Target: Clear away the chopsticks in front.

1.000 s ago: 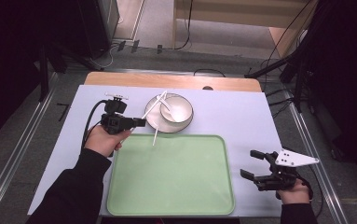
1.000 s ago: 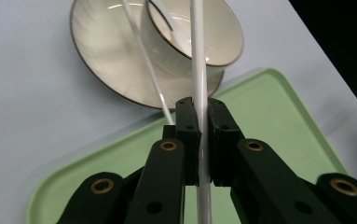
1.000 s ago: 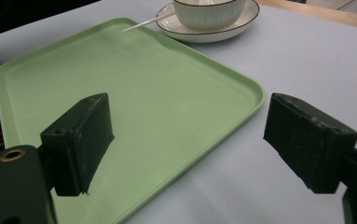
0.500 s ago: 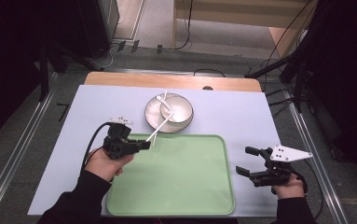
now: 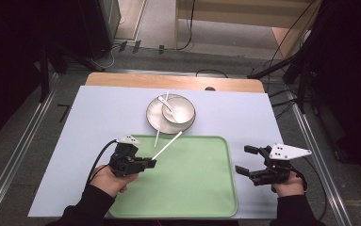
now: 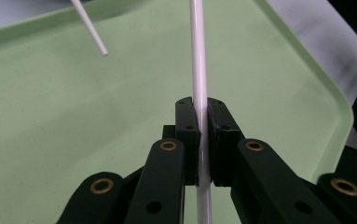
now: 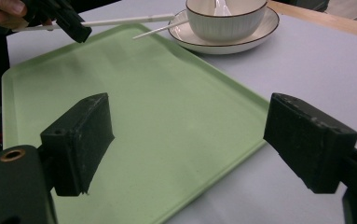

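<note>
Left gripper (image 5: pixel 151 163) clamped on white chopstick (image 5: pixel 168 145), held slanting above near-left part of green tray (image 5: pixel 201 207). Second chopstick (image 5: pixel 160 123) leans on bowl's plate (image 5: pixel 152 112), spoon (image 5: pixel 167 104) inside bowl (image 5: pixel 178 111). Right gripper (image 5: pixel 245 160) idle beside tray's right edge, jaws wide apart, empty. Stick looks light, stiff, smooth, apt to swivel in pads; grip nearer middle likely steadier than close to end.

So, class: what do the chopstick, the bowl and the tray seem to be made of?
Chopstick: probably plastic, white, smooth and glossy, with a highlight along its length.
Bowl: likely glazed ceramic, with a shiny white ribbed wall and a dark rim line.
Tray: probably plastic, pale green, matte, with a moulded raised rim.
</note>
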Tool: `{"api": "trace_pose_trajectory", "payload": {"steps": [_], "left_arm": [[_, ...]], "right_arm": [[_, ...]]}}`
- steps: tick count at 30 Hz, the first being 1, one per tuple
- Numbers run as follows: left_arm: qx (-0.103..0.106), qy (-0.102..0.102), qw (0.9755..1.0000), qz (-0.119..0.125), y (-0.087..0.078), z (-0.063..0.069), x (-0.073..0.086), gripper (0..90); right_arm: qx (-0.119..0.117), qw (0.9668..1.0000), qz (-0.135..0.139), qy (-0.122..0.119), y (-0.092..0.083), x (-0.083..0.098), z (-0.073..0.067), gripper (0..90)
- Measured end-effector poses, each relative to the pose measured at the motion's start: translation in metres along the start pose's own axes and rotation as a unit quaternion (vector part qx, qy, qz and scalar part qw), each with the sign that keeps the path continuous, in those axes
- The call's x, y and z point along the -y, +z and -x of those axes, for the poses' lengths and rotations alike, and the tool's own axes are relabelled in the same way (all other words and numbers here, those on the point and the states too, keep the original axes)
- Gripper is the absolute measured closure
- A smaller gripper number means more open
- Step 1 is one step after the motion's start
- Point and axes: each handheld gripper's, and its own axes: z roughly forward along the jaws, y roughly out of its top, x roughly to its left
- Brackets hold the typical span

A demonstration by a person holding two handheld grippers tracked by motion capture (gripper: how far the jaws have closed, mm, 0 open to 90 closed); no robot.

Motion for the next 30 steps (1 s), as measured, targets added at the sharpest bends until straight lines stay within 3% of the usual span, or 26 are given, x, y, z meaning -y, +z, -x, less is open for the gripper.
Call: {"api": "trace_pose_trajectory", "payload": {"steps": [6, 11, 15, 27, 30], "left_arm": [[0.000, 0.005, 0.9997, -0.023, 0.011, -0.004, 0.009, 85.6], [-0.019, 0.023, 0.9983, -0.050, 0.032, -0.002, 0.012, 85.3], [-0.028, 0.023, 0.9972, -0.066, 0.040, -0.005, 0.012, 85.3], [-0.030, 0.030, 0.9972, -0.061, 0.039, -0.007, 0.012, 79.2], [-0.019, 0.030, 0.9974, -0.062, 0.038, -0.009, 0.011, 72.3]], "right_arm": [[-0.002, 1.0000, -0.001, 0.000, 0.002, -0.001, 0.000, 15.8], [-0.004, 1.0000, -0.002, -0.001, 0.003, -0.001, -0.001, 15.8], [-0.004, 1.0000, -0.004, 0.000, 0.003, -0.001, 0.000, 15.8], [-0.007, 1.0000, -0.007, 0.001, 0.004, 0.000, 0.000, 15.8], [-0.007, 0.9999, -0.008, 0.001, 0.004, 0.000, 0.001, 15.8]]}}
